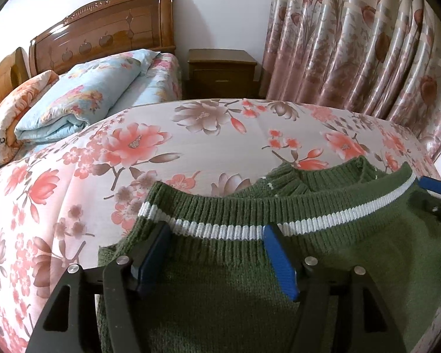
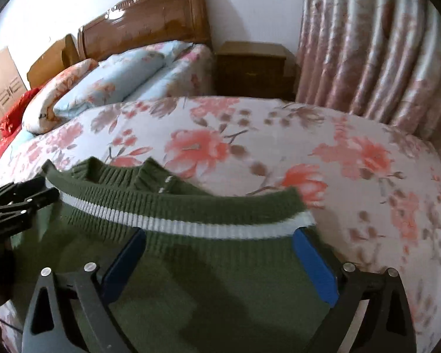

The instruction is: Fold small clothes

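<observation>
Sweater (image 1: 220, 279), a small green knit with a white stripe across its ribbed hem, lies on the near part of a bed under a floral bedspread (image 1: 73, 191), with the hem folded up toward the ribbed neck opening at the far side.

Left gripper (image 1: 217, 253) points steeply down at the knit, its blue-padded fingers (image 1: 279, 261) standing apart over the left half of the hem, just below the white stripe. Nothing is pinched between them; the fabric lies flat under the gap. Whether the pads rest on the wool cannot be told.

Right gripper (image 2: 220, 253) is tilted down in the same way over the right half of the hem, and its jaws stand wide. Its right pad sits beside the right end of the white stripe, at the sweater's (image 2: 191, 279) edge; its left pad is over the middle of the garment. That view is somewhat blurred. Each gripper shows in the other's view at the side of the frame, the two side by side and apart.

Outward from the sweater, a folded light-blue quilt (image 1: 73, 100) and an orange-flowered pillow (image 1: 11, 117) lie at the far left of the bed, before a wooden headboard (image 1: 103, 26). A wooden nightstand (image 1: 220, 73) stands beyond the bed on the far side, with its drawer shut. Flowered curtains (image 1: 352, 44) hang at the far right.
</observation>
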Motion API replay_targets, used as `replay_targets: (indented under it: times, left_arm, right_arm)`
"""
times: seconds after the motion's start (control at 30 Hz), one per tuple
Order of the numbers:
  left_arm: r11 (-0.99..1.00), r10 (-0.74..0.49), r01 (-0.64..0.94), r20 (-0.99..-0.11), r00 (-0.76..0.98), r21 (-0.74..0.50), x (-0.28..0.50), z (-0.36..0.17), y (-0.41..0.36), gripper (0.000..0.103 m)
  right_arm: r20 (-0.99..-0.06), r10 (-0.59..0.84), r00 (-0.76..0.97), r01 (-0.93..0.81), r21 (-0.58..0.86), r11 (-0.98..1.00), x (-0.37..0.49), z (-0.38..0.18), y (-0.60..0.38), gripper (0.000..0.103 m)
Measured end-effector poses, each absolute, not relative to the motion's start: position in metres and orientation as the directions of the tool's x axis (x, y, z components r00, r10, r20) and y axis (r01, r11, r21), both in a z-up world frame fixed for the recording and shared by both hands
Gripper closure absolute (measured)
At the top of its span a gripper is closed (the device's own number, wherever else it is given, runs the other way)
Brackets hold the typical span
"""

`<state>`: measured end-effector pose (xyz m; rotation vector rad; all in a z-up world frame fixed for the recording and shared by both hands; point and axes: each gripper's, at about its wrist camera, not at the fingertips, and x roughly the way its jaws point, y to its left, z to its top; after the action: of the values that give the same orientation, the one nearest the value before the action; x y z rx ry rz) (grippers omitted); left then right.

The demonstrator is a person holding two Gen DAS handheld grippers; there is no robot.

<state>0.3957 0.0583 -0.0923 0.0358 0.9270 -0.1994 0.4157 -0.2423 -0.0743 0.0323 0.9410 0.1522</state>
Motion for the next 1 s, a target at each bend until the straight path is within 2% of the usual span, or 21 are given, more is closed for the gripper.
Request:
replay_targets:
  times: [0.13, 0.2, 0.33, 0.43, 0.5, 0.57, 0.6, 0.7, 0.83, 1.0]
  left_arm:
    - [0.981, -0.161, 0.184, -0.795, 0.585, -0.063, 0.396, -0.092, 0.059, 0.036]
    - [0.981, -0.156, 0.183, -0.795, 0.586, -0.058, 0.395, -0.092, 0.058, 0.036]
    - [0.982, -0.145, 0.182, -0.796, 0.588, -0.044, 0.395, -0.092, 0.057, 0.036]
    - [0.982, -0.122, 0.186, -0.802, 0.585, -0.014, 0.393, -0.092, 0.053, 0.035]
    - [0.987, -0.090, 0.162, -0.813, 0.575, 0.005, 0.389, -0.089, 0.052, 0.036]
    - [0.992, -0.082, 0.125, -0.814, 0.575, -0.011, 0.375, -0.082, 0.052, 0.046]
    - [0.991, -0.110, 0.128, -0.803, 0.586, -0.042, 0.361, -0.075, 0.051, 0.048]
    - [0.970, -0.233, 0.204, -0.750, 0.619, -0.132, 0.311, -0.060, 0.045, 0.046]
    - [0.978, -0.186, 0.186, -0.777, 0.601, -0.090, 0.279, -0.076, 0.043, 0.046]
    - [0.973, -0.226, 0.172, -0.777, 0.588, -0.153, 0.282, -0.084, 0.060, 0.046]
  right_arm:
    - [-0.783, 0.065, 0.618, -0.001, 0.082, 0.997, 0.389, -0.067, -0.282, 0.000]
    - [-0.776, 0.082, 0.625, 0.081, 0.169, 0.982, 0.359, -0.067, -0.312, 0.000]
    - [-0.709, 0.185, 0.681, 0.151, 0.383, 0.911, 0.282, -0.072, -0.365, 0.000]
    - [-0.657, 0.321, 0.682, 0.148, 0.554, 0.820, 0.228, -0.086, -0.387, 0.000]
    - [-0.632, 0.364, 0.684, 0.147, 0.609, 0.779, 0.206, -0.094, -0.390, 0.000]
    - [-0.605, 0.413, 0.681, 0.149, 0.667, 0.730, 0.187, -0.103, -0.392, 0.000]
    - [-0.590, 0.438, 0.678, 0.141, 0.689, 0.711, 0.183, -0.107, -0.392, 0.000]
    - [-0.555, 0.488, 0.673, 0.096, 0.720, 0.687, 0.178, -0.112, -0.380, 0.000]
    - [-0.553, 0.522, 0.649, 0.046, 0.714, 0.699, 0.191, -0.113, -0.354, 0.000]
    - [-0.560, 0.564, 0.607, -0.006, 0.706, 0.708, 0.219, -0.114, -0.310, 0.000]
